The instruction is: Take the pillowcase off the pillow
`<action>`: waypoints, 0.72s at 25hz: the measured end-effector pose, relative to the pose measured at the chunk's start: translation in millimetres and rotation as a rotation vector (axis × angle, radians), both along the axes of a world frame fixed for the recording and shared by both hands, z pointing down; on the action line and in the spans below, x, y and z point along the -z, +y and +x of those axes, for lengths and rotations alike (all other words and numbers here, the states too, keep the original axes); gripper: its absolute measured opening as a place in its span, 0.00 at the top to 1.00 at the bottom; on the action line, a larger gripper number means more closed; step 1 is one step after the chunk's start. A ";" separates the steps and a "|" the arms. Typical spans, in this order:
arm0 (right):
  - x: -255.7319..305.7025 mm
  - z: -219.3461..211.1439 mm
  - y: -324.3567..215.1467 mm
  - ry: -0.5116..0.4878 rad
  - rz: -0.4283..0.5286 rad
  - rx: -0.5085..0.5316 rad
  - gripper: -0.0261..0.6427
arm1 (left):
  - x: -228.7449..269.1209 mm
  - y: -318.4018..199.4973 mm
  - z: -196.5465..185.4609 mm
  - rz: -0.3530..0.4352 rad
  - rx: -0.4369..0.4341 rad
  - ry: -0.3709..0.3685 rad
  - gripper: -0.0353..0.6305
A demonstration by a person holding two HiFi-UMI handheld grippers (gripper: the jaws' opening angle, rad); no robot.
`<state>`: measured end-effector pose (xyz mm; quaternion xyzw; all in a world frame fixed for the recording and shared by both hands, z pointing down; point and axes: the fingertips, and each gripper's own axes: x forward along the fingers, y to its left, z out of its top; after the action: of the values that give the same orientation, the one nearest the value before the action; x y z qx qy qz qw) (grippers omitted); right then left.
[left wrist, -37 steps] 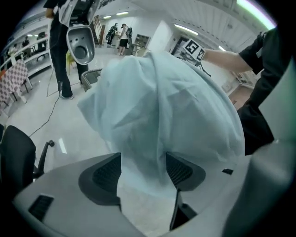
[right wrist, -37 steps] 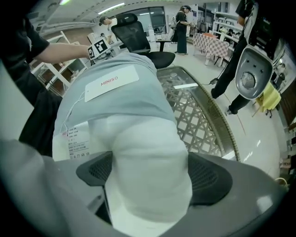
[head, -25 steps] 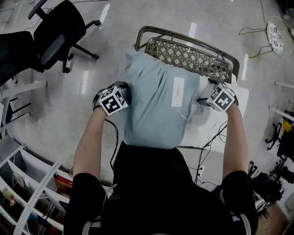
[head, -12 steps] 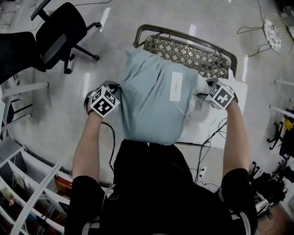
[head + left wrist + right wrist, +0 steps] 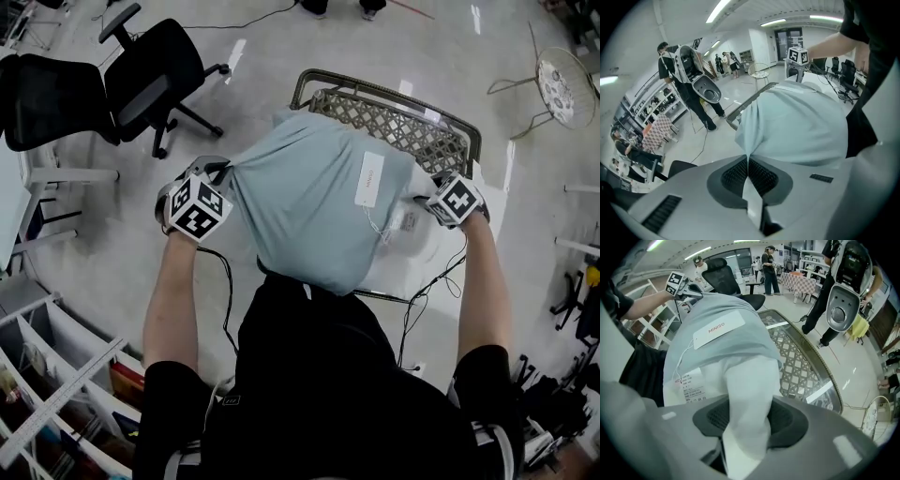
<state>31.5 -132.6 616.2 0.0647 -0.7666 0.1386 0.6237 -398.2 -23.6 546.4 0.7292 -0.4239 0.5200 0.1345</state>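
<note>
The pale blue pillowcase covers most of the white pillow, which is held in front of the person over the near side of the lattice-topped worktop. Whether it rests there is unclear. The left tongs are fully closed, pinching a thin fold of pillowcase at its left end. The right tongs have just been closing and clamp a bunched corner of bare pillow that pokes out at the right, the jaws partly apart around its bulk.

Both things look light and soft. The thin cloth should pull taut and slide, while the pillow squashes and may slip free. The 2 holds seem well placed: cloth alone at the left, a deep bite of pillow at the right.
</note>
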 end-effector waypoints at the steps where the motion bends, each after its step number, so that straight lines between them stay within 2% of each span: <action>1: 4.4 2.2 -0.1 0.001 0.005 -0.010 0.63 | 6.3 -0.2 -2.3 0.004 -0.004 -0.022 0.94; 4: 14.2 12.3 -4.4 0.017 0.032 -0.027 0.63 | 20.1 0.7 -12.9 0.011 0.010 -0.044 0.94; 8: 21.7 19.0 -9.8 0.021 0.054 -0.041 0.63 | 25.4 6.8 -30.4 0.003 0.041 -0.037 0.94; 15: 16.2 22.2 -14.2 -0.006 0.023 -0.076 0.62 | 16.8 25.1 -50.3 -0.019 0.062 -0.012 0.94; 18: 13.3 17.8 -12.4 -0.003 0.022 -0.065 0.62 | 17.8 23.9 -44.1 0.001 0.018 0.024 0.94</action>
<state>49.3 -145.0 602.8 0.0960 -0.7666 0.1505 0.6168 -442.2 0.3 528.6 0.7316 -0.4293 0.5096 0.1439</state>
